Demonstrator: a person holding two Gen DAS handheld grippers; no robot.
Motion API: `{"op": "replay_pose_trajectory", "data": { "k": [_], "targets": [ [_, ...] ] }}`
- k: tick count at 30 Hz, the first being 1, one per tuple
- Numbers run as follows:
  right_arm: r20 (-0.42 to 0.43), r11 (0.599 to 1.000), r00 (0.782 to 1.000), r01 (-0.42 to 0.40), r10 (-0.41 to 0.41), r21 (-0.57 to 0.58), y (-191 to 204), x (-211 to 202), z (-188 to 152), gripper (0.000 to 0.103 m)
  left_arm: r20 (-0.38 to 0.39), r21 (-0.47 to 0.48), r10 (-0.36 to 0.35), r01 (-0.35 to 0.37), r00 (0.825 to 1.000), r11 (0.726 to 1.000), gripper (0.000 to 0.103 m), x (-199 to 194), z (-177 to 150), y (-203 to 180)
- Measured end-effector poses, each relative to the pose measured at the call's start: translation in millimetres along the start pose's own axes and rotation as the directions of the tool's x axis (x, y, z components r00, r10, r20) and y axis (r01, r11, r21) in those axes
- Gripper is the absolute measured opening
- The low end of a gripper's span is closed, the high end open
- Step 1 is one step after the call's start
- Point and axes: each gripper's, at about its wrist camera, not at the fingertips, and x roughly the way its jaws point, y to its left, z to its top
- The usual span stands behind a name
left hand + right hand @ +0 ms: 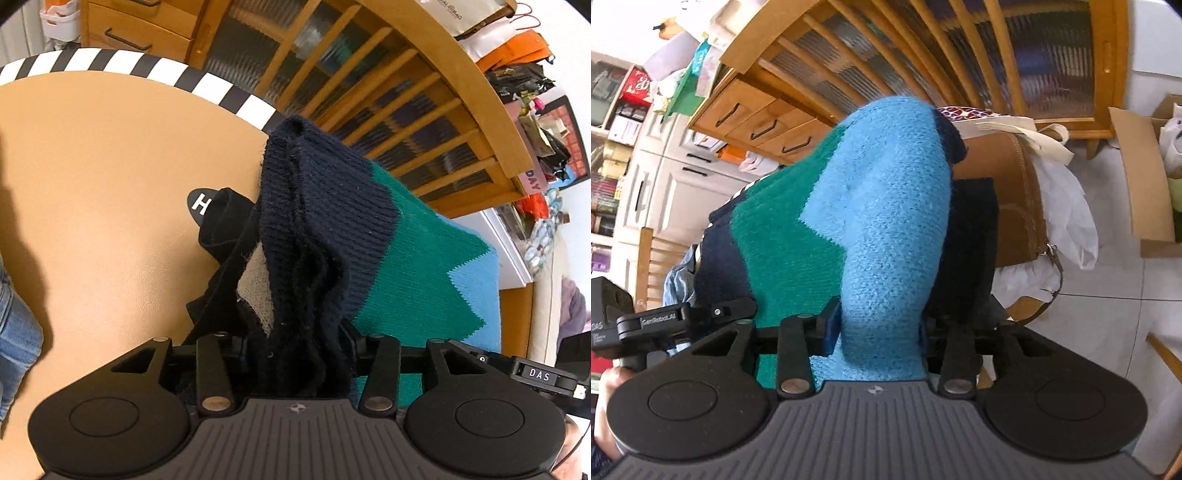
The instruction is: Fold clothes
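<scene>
A knitted sweater point(325, 206) in navy, green and light blue zigzags hangs lifted between both grippers. My left gripper point(299, 343) is shut on its navy ribbed edge, and the cloth bunches over the fingers and hides their tips. In the right wrist view the sweater point(886, 221) drapes over my right gripper point(882, 332), which is shut on the light blue part; its fingertips are covered too. A black garment point(221, 225) lies on the tan table point(92, 184) just left of the hanging sweater. The other gripper's body point(665, 321) shows at the left of the right view.
The table has a black-and-white striped rim point(147, 66). A wooden cabinet point(369, 74) with glass doors stands behind. A brown bag point(1015, 192) with white cloth rests on a chair at right, a cardboard box point(1145, 177) on the tiled floor. A person's jeans point(14, 332) show at left.
</scene>
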Motion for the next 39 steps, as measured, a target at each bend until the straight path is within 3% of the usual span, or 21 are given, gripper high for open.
{"op": "replay_pose_trajectory", "data": {
  "k": [2, 5, 8, 10, 12, 14, 16, 18, 20, 24, 29, 31, 34, 35, 36, 39],
  "targets": [
    [0.003, 0.999, 0.999, 0.035, -0.035, -0.010, 7, -9, -1, 0.047, 0.006, -0.001, 0.016, -0.016, 1.000, 1.000, 0.055, -5, 0, 1],
    [0.047, 0.990, 0.992, 0.120, -0.117, -0.068, 20, -43, -6, 0.045, 0.074, 0.057, 0.064, -0.068, 0.995, 0.996, 0.051, -43, -1, 4],
    [0.147, 0.959, 0.971, 0.213, -0.187, -0.188, 41, -85, -25, 0.027, 0.213, 0.147, 0.138, -0.171, 0.967, 0.974, 0.045, -90, -15, 2],
    [0.162, 0.954, 0.979, 0.163, -0.124, -0.250, 58, -102, -43, 0.026, 0.297, 0.250, 0.122, -0.200, 0.947, 0.947, 0.040, -107, -38, -15],
    [0.150, 0.948, 0.986, 0.117, -0.075, -0.296, 72, -95, -59, 0.026, 0.340, 0.325, 0.070, -0.187, 0.938, 0.927, 0.042, -106, -62, -34],
    [0.145, 0.933, 0.987, 0.114, -0.068, -0.342, 85, -80, -75, 0.027, 0.357, 0.376, 0.083, -0.225, 0.930, 0.899, 0.040, -85, -85, -50],
    [0.136, 0.912, 0.981, 0.182, -0.141, -0.368, 87, -56, -86, 0.027, 0.353, 0.389, 0.136, -0.277, 0.926, 0.879, 0.038, -60, -100, -54],
    [0.137, 0.904, 0.974, 0.220, -0.182, -0.367, 79, -40, -94, 0.025, 0.328, 0.360, 0.195, -0.313, 0.924, 0.879, 0.037, -39, -111, -48],
    [0.133, 0.911, 0.972, 0.230, -0.195, -0.343, 67, -30, -98, 0.022, 0.273, 0.299, 0.221, -0.301, 0.936, 0.906, 0.037, -20, -119, -33],
    [0.166, 0.922, 0.968, 0.233, -0.189, -0.309, 54, -22, -108, 0.021, 0.307, 0.326, 0.254, -0.352, 0.917, 0.877, 0.037, -12, -127, -37],
    [0.208, 0.914, 0.954, 0.271, -0.215, -0.303, 63, -24, -116, 0.023, 0.299, 0.305, 0.265, -0.355, 0.917, 0.883, 0.037, -24, -127, -45],
    [0.230, 0.924, 0.954, 0.257, -0.195, -0.284, 67, -36, -122, 0.026, 0.304, 0.302, 0.259, -0.351, 0.917, 0.887, 0.043, -34, -132, -50],
    [0.298, 0.948, 0.948, 0.191, -0.111, -0.254, 72, -65, -145, 0.032, 0.311, 0.297, 0.250, -0.344, 0.917, 0.891, 0.065, -49, -138, -57],
    [0.340, 0.943, 0.935, 0.200, -0.103, -0.265, 77, -76, -159, 0.037, 0.318, 0.297, 0.243, -0.340, 0.916, 0.892, 0.074, -58, -145, -59],
    [0.374, 0.934, 0.921, 0.222, -0.106, -0.281, 83, -84, -172, 0.048, 0.328, 0.301, 0.232, -0.334, 0.916, 0.893, 0.080, -70, -155, -61],
    [0.468, 0.893, 0.875, 0.304, -0.125, -0.331, 103, -100, -217, 0.062, 0.359, 0.326, 0.196, -0.319, 0.913, 0.890, 0.085, -96, -187, -70]
  ]
}}
